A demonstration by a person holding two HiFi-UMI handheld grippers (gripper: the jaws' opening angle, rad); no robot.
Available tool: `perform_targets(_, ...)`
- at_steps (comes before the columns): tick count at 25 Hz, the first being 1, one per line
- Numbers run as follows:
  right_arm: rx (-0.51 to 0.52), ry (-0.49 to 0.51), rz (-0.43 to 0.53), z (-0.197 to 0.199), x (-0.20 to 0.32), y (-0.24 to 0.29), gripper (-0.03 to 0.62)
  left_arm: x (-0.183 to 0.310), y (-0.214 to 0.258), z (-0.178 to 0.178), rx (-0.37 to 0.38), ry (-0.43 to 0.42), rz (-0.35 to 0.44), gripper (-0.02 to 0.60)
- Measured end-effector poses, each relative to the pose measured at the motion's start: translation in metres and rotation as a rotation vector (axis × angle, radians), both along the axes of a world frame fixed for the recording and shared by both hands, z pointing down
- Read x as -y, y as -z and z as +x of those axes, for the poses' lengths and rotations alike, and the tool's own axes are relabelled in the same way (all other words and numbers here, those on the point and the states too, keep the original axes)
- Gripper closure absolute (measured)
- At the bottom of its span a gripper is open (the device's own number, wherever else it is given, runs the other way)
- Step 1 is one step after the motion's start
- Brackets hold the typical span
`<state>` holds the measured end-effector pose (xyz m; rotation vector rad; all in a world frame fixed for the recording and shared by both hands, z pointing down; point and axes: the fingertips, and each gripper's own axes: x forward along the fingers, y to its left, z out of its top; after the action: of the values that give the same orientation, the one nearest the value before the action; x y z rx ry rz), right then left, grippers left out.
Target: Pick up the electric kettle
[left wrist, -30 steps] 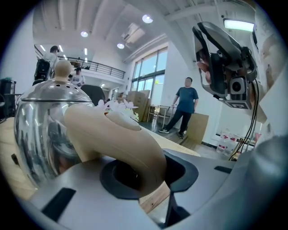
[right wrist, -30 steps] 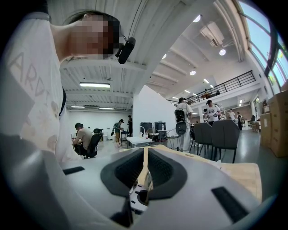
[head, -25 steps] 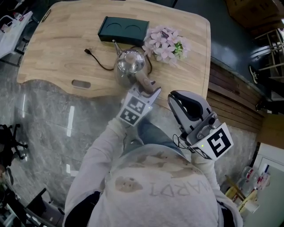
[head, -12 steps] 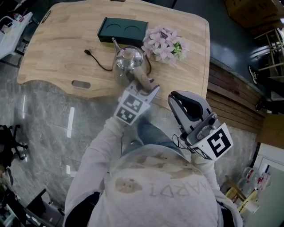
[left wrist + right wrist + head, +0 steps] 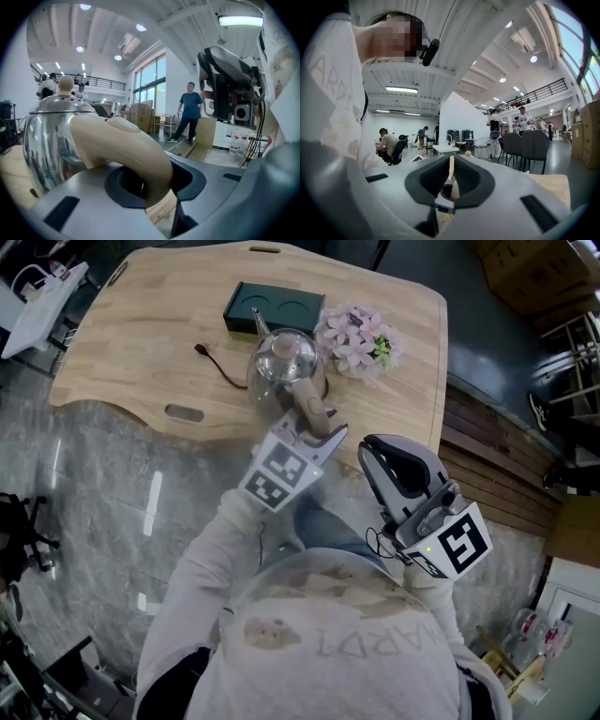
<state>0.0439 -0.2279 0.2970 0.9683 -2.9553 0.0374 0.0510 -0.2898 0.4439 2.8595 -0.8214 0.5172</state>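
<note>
The electric kettle (image 5: 284,360) is shiny steel with a cream handle (image 5: 310,412) and a black cord (image 5: 221,372) trailing left across the wooden table (image 5: 131,334). My left gripper (image 5: 320,430) is shut on that handle, and the kettle hangs above the table's near edge. In the left gripper view the handle (image 5: 123,146) fills the space between the jaws of the left gripper (image 5: 149,183), with the kettle body (image 5: 46,136) at left. My right gripper (image 5: 381,452) hovers off the table to the right, shut and holding nothing; in its own view the right gripper (image 5: 450,183) has its pads together.
A dark green box (image 5: 274,307) lies behind the kettle and a bunch of pink flowers (image 5: 357,337) sits to its right. The table has a slot (image 5: 185,412) near its front edge. Grey floor lies below me. People stand far off in the hall.
The kettle has risen with my left gripper still clamped on its handle. The right gripper has barely shifted.
</note>
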Motion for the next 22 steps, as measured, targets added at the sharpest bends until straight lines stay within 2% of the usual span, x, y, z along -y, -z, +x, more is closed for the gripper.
perform_targets(3,0.012,0.011,0.018,-0.002,-0.013,0.005,0.560,-0.019,0.011,-0.003,0.024,-0.011,0.030,0.460)
perform_targets(12,0.042,0.038,0.073,-0.008,-0.069,0.020,0.560,-0.086,0.051,-0.017,0.030,0.004,0.076,0.460)
perform_targets(22,0.055,0.026,0.113,-0.002,-0.165,0.030,0.560,-0.196,0.096,-0.029,0.027,0.018,0.134,0.460)
